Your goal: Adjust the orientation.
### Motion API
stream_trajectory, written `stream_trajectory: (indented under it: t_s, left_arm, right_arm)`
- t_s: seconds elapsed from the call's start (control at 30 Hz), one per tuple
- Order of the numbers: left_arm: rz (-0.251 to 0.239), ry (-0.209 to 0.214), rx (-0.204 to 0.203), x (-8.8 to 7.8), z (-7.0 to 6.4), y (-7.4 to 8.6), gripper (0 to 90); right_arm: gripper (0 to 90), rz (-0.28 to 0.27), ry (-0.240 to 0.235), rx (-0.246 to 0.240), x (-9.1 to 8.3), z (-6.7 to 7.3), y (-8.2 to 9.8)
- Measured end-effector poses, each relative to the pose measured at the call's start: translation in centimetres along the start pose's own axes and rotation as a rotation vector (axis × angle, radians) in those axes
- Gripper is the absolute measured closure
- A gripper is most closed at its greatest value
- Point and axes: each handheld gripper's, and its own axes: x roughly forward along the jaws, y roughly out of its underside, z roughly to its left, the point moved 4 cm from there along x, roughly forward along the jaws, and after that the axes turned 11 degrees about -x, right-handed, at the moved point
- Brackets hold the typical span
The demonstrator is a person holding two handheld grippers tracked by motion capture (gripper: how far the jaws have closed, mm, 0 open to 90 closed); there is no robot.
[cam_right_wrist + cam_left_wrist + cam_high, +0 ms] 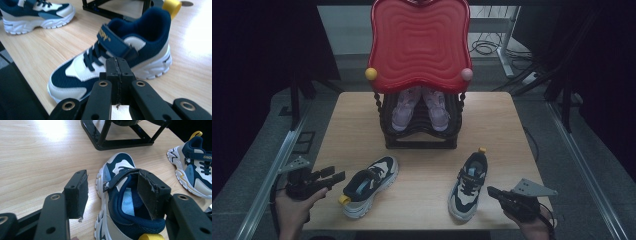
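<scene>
A light wooden bench [362, 125] is filling the middle of the high view, and a black wire rack [419, 131] is standing at its far centre. A glossy red wavy plastic tray [419, 45] is leaning upright above the rack, in the upper middle of the frame, with a yellow knob [371, 73] and a pink knob [467, 74] at its lower corners. A pair of lilac sneakers [420, 107] is sitting inside the rack, toes pointing toward the lower edge of the frame.

Lower left of centre, a navy, white and beige child's sneaker with a yellow heel loop [369, 186] is lying on the bench, heel toward the left tool [337, 176]. That tool is sitting spread at the lower left; in the left gripper view its pads are standing apart, one pad [148, 192] reaching into the shoe's opening and the other over bare wood beside the shoe, nothing pinched.

Lower right of centre, the matching second navy and white sneaker [468, 186] is lying with its toe toward the lower edge. The right tool [493, 192] is sitting just beside it at the lower right, pressed together on nothing; in the right gripper view its pads are meeting in front of the shoe's side, whether touching it I cannot tell.
</scene>
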Motion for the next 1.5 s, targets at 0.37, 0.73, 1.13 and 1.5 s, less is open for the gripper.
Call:
stream_trajectory:
  t_s: [0.37,0.73,1.13,1.5]
  left_arm:
    - [0.018,0.002,0.005,0.6,-0.2,0.1,41.7]
    - [0.022,0.003,0.008,0.7,-0.2,0.2,41.6]
    - [0.023,0.004,0.008,0.6,-0.3,0.2,41.6]
    - [0.025,0.006,0.011,0.6,-0.4,0.1,41.6]
  right_arm:
    - [89.6,0.057,-0.02,-0.001,0.3,0.1,2.1]
    - [89.7,0.09,-0.085,-0.047,1.1,1.2,2.6]
    - [89.8,0.118,-0.136,-0.079,2.3,2.1,2.8]
    - [89.8,0.114,-0.162,-0.082,3.1,2.5,2.6]
